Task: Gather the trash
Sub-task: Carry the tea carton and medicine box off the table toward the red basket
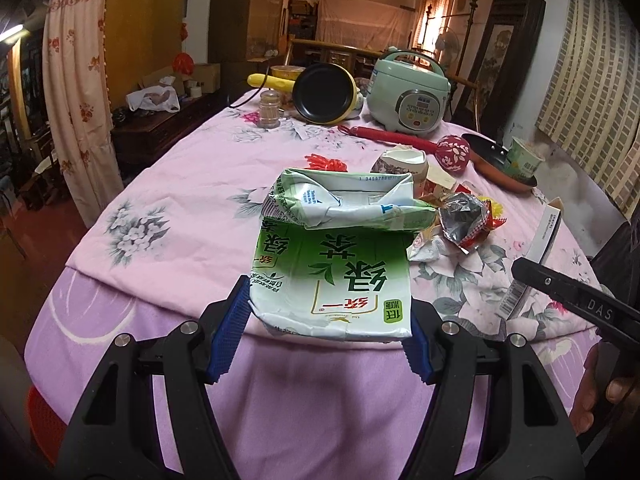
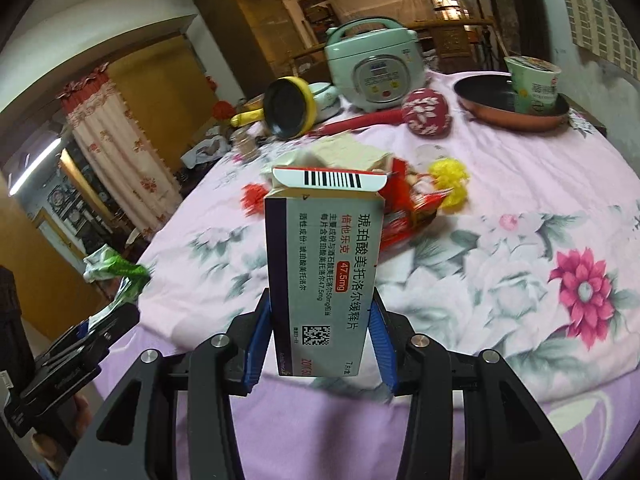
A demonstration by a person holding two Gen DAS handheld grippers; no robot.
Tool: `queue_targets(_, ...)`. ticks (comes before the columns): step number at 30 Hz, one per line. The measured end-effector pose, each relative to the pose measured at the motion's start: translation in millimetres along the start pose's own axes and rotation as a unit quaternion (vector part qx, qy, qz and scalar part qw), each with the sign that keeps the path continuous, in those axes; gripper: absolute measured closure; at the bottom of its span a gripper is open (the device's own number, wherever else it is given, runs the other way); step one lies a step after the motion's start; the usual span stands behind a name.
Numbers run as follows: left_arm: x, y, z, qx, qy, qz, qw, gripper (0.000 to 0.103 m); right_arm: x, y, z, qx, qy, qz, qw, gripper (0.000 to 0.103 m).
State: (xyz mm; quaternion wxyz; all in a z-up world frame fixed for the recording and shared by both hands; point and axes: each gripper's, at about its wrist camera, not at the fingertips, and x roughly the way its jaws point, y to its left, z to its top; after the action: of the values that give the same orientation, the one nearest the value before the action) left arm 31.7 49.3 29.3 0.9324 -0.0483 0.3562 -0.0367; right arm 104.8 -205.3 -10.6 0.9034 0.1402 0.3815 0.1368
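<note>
My left gripper (image 1: 328, 306) is shut on a crumpled green-and-white tea carton (image 1: 336, 256), held by its lower end above the table's near edge. My right gripper (image 2: 320, 308) is shut on an upright grey medicine box (image 2: 320, 264) with an open barcode flap on top. In the right wrist view the tea carton (image 2: 112, 268) shows at the far left. The medicine box (image 1: 546, 232) shows at the right edge of the left wrist view. More trash lies mid-table: a silver and red snack wrapper (image 1: 464, 216), a crushed paper cup (image 1: 400, 164) and a red wrapper (image 2: 412, 208).
A round table under a pink floral cloth (image 1: 180, 200) carries a pale green rice cooker (image 1: 408, 92), a tilted yellow pan (image 1: 324, 92), a red massage hammer (image 1: 452, 152) and a copper pan (image 2: 512, 116) with a noodle cup (image 2: 534, 84) in it. A red stool (image 1: 44, 420) stands lower left.
</note>
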Motion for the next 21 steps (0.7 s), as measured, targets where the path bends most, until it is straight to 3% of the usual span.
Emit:
queue_targets(11, -50, 45, -25, -0.037, -0.032, 0.022, 0.9986, 0.036, -18, 63, -28, -0.051, 0.004, 0.041, 0.998, 0.058)
queue_targets(21, -101, 96, -51, -0.068, -0.063, 0.076, 0.9929, 0.036, -17, 147, -55, -0.118, 0.025, 0.095, 0.988, 0.058)
